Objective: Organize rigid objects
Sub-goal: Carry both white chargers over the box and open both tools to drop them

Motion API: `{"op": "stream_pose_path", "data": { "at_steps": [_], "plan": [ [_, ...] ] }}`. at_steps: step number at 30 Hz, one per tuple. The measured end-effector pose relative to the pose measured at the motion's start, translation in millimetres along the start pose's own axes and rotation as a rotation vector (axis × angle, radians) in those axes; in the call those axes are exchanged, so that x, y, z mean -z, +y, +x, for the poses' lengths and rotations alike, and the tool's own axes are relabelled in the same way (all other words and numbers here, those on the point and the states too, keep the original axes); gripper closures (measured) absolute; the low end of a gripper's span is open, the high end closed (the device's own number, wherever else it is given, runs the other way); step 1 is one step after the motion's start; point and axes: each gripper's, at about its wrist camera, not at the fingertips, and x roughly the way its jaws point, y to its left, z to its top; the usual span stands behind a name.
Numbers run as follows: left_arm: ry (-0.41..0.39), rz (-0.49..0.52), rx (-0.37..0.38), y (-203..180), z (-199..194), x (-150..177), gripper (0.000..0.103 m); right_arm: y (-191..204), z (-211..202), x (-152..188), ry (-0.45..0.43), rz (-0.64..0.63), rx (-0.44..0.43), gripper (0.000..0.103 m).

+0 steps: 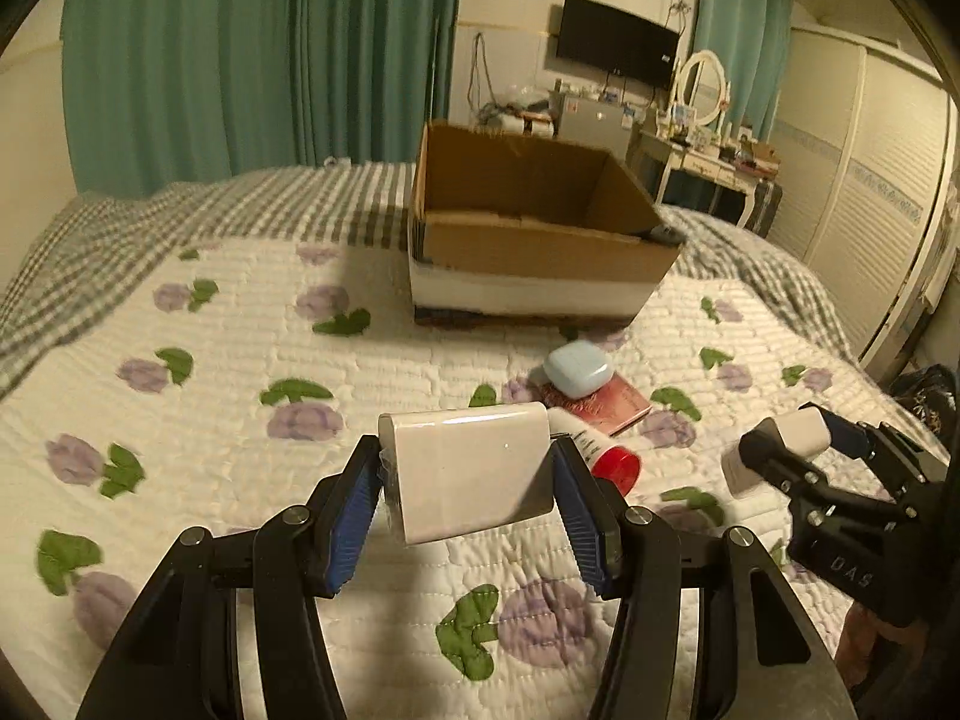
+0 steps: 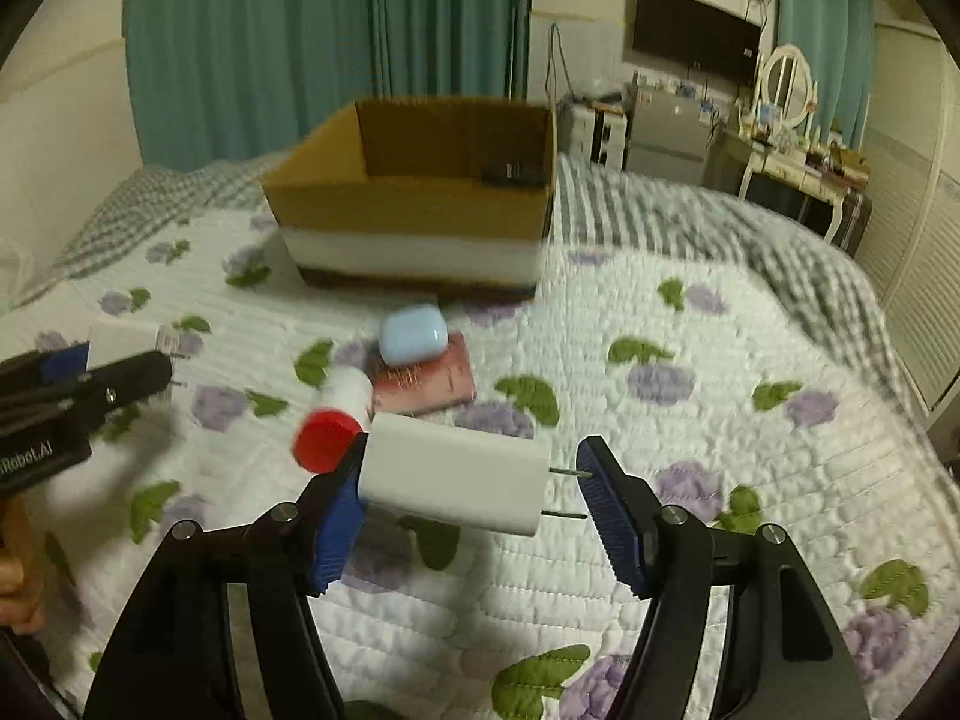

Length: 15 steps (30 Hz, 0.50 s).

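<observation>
Left gripper [image 1: 468, 474]: a white power bank [image 1: 471, 468] is clamped between both blue pads, lifted off the quilt [image 1: 210, 396], on the near side of the cardboard box [image 1: 528, 234].
Right gripper [image 2: 474, 501]: a white plug adapter [image 2: 450, 480] is held against one pad, its prongs reaching the other.
Cardboard box: set open on the quilt.
Blue case [image 2: 413, 333]: laid on a red booklet [image 2: 432, 384], just before the box.
Red-capped bottle [image 2: 330, 420]: lying beside the booklet.
</observation>
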Motion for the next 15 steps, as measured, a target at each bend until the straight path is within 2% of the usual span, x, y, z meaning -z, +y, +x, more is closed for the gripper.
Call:
{"op": "stream_pose_path", "data": {
  "at_steps": [5,15],
  "plan": [
    [-0.062,0.022,0.014,-4.3,-25.5,-14.5,0.046,-2.8,-31.5,-11.8,-0.062,0.052,-0.046,0.036],
    [-0.191,0.035,0.064,-18.4,-67.8,-53.9,0.046,-2.4,-70.9,-44.6,-0.166,0.024,-0.047,0.036]
  ]
}}
